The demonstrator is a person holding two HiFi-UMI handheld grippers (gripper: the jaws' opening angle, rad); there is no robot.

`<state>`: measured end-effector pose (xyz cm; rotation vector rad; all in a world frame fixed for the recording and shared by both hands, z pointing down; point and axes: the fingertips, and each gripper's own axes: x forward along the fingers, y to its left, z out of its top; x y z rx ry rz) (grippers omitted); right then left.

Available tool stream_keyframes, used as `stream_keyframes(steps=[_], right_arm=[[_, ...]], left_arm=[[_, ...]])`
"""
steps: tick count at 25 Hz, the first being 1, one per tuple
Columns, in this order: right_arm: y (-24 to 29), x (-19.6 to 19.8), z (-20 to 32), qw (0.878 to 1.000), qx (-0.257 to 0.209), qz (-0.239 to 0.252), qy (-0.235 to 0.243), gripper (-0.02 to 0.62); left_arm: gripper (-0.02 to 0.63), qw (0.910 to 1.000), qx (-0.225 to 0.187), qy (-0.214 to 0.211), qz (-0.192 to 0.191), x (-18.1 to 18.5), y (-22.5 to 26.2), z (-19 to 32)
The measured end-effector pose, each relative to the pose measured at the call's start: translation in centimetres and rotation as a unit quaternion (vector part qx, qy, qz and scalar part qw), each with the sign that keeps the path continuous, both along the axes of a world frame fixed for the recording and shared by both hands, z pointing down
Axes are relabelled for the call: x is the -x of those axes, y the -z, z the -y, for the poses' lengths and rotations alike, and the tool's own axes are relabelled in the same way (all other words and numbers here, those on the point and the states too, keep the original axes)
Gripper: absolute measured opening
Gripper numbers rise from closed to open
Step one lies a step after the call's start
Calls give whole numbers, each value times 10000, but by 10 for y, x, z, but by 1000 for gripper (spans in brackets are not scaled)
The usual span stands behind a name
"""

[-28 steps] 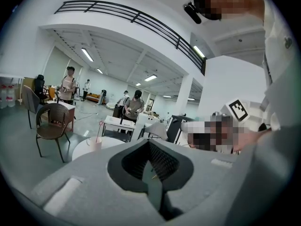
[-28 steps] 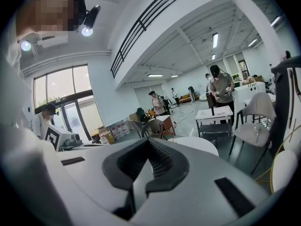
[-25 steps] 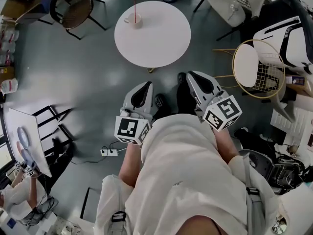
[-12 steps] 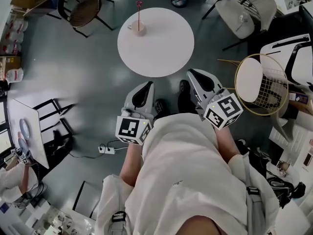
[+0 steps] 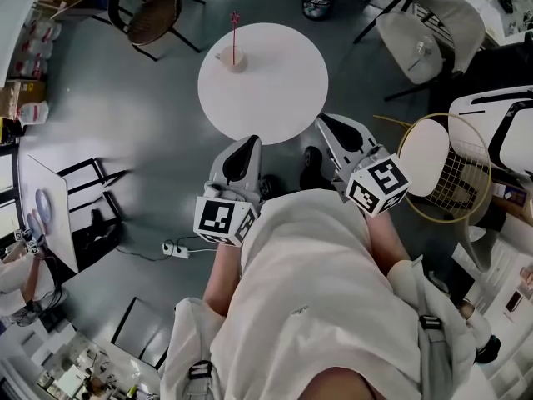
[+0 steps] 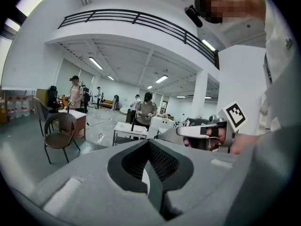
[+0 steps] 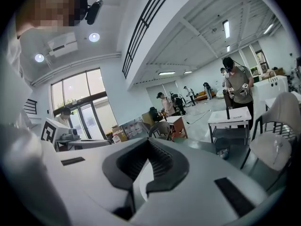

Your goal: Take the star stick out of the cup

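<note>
A red star stick (image 5: pixel 234 30) stands upright in a small pale cup (image 5: pixel 233 59) at the far left of the round white table (image 5: pixel 275 90). Both grippers are held low in front of the person's body, short of the table's near edge and far from the cup. My left gripper (image 5: pixel 249 146) has its jaws closed with nothing between them. My right gripper (image 5: pixel 323 123) is likewise shut and empty. In the left gripper view the star stick (image 6: pixel 99 138) shows small, beyond the closed jaws of the left gripper (image 6: pixel 149 142). The right gripper (image 7: pixel 149 141) points past the table towards the room.
A wicker chair (image 5: pixel 150 11) stands beyond the table at the left, a white chair (image 5: pixel 429 32) at the right, and a gold wire chair (image 5: pixel 437 161) close to my right gripper. A power strip (image 5: pixel 173 248) lies on the grey floor. Other people stand far off.
The person has stepped closer to the table: its near edge now lies just ahead of both gripper tips. Both grippers stayed shut and kept their place by the body.
</note>
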<state>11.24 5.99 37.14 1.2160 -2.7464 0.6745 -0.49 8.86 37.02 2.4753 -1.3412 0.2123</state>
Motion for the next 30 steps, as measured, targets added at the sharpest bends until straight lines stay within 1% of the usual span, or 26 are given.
stream_keyframes(steps=[4, 9, 13, 16, 20, 24, 30], right_arm=[[-1, -13, 7, 9995, 46, 124, 283, 8], [-3, -31, 11, 9983, 78, 94, 578, 8], [-8, -43, 17, 9968, 240, 194, 736, 8], [-14, -45, 19, 9962, 315, 229, 774, 8], [-19, -37, 20, 9955, 417, 264, 805, 8], [-23, -27, 19, 9944, 507, 257, 887, 8], [-18, -23, 35, 9960, 455, 190, 742, 8]], left_arm=[[9, 9996, 12, 250, 98, -14, 1, 6], [9, 9984, 62, 565, 44, -29, 0, 11], [9, 9970, 83, 735, 210, -40, 0, 15], [9, 9961, 133, 843, 218, -39, 0, 11], [9, 9948, 248, 948, 260, -29, -7, 8], [9, 9944, 329, 983, 213, -22, -13, 10], [9, 9966, 249, 769, 138, -22, -11, 34]])
